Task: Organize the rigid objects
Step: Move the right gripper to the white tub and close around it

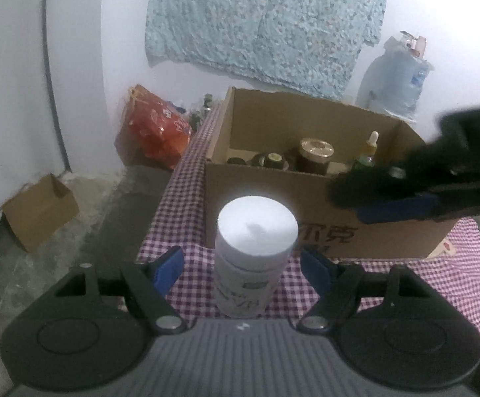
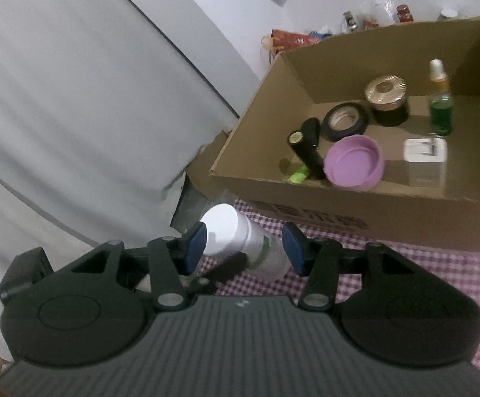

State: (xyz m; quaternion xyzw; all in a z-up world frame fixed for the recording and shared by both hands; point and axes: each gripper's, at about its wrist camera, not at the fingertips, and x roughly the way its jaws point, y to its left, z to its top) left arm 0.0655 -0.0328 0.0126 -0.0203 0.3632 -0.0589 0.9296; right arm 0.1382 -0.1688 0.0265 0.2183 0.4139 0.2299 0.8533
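A white jar with a white lid (image 1: 256, 241) stands upright on the red-checked tablecloth (image 1: 187, 198), just in front of an open cardboard box (image 1: 273, 182). My left gripper (image 1: 242, 266) is open around the jar, and its blue pads (image 1: 168, 266) stand clear of the jar's sides. My right gripper (image 1: 355, 198) comes in blurred from the right over the box's front wall. In the right wrist view the right gripper (image 2: 244, 248) is open, with the jar (image 2: 230, 231) beyond its fingers and untouched. The box (image 2: 339, 195) holds a purple lid (image 2: 354, 162), a tape roll (image 2: 345, 122), a gold-lidded jar (image 2: 387, 96) and a green dropper bottle (image 2: 441, 109).
The table's left edge drops to a concrete floor with a small cardboard box (image 1: 41, 211). A red bag (image 1: 157, 129) sits behind the table's left corner. A blue water jug (image 1: 395, 76) stands at the back right, and several small jars (image 2: 403, 13) line the wall behind the box.
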